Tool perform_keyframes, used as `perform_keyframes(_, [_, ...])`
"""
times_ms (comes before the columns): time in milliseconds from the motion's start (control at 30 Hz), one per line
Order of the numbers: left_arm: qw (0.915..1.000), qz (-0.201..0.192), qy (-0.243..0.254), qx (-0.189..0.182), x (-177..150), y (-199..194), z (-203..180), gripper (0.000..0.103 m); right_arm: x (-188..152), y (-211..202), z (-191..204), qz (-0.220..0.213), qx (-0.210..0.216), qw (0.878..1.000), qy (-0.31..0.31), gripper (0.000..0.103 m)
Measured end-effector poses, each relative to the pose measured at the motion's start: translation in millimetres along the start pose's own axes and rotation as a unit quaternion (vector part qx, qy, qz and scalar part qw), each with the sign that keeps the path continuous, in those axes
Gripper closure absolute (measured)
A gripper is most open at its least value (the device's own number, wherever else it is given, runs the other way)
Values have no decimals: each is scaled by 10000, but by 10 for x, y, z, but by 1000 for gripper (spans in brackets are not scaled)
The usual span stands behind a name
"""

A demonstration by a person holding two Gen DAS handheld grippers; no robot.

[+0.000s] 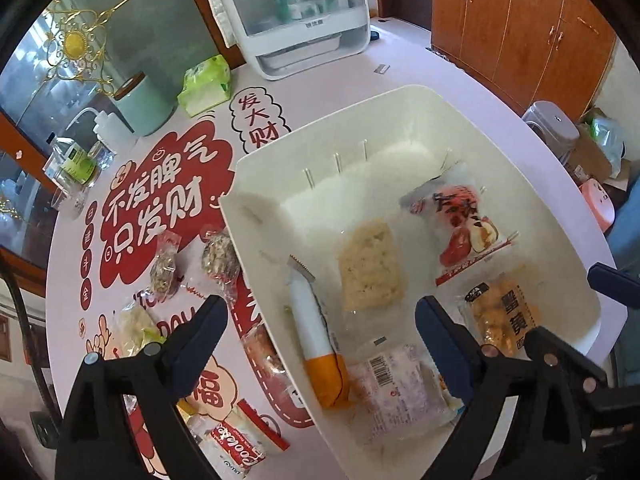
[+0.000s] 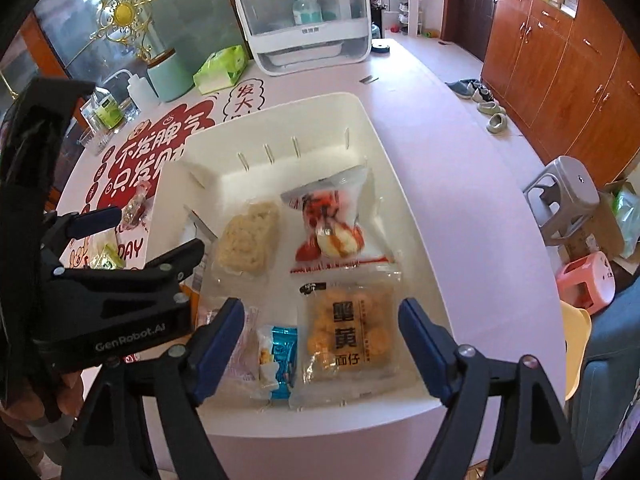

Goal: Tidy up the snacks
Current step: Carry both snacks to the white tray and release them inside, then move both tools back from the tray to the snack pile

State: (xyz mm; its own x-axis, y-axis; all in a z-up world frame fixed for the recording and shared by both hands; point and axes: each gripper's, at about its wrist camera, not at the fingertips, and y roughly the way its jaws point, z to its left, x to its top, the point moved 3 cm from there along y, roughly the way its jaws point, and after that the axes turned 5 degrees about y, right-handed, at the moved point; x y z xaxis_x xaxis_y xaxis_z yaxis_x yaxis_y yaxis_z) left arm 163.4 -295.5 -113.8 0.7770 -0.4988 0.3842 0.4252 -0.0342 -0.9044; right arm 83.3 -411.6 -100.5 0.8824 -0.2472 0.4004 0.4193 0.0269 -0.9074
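A white bin (image 1: 400, 112) (image 2: 404, 184) on the table holds several wrapped snacks: a pale rice cake (image 1: 370, 266) (image 2: 248, 240), a red-and-white pack (image 1: 464, 224) (image 2: 334, 216), a yellow pack with black characters (image 1: 504, 316) (image 2: 350, 336), a white-and-orange stick (image 1: 316, 336), a pink barcode pack (image 1: 396, 388) and a small blue pack (image 2: 280, 360). My left gripper (image 1: 322, 316) is open and empty over the bin's left wall. My right gripper (image 2: 322, 320) is open and empty above the bin's near end. Loose snacks lie left of the bin: two nut bars (image 1: 218, 256), a green-white pack (image 1: 134, 328), a red-labelled pack (image 1: 236, 446).
A red-and-white printed mat (image 1: 160, 200) covers the table's left part. At the back stand a white dispenser box (image 1: 296, 20), a green tissue pack (image 1: 206, 84), a mint canister (image 1: 146, 108) and bottles (image 1: 76, 160). Stools (image 2: 564, 200) and wooden cabinets (image 2: 560, 60) are on the right.
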Motion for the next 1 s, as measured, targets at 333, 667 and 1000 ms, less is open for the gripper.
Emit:
perform_keyframes(333, [9999, -113, -98, 37, -122, -183, 67, 9, -42, -61, 46, 7, 28, 10000, -67, 23])
perform_keyframes(667, [9997, -186, -113, 83, -349, -342, 138, 9, -209, -125, 154, 15, 118, 9999, -34, 23])
perform_keyframes(1000, [9996, -159, -246, 62, -737, -418, 354, 9, -471, -152, 360, 138, 113, 9998, -73, 23])
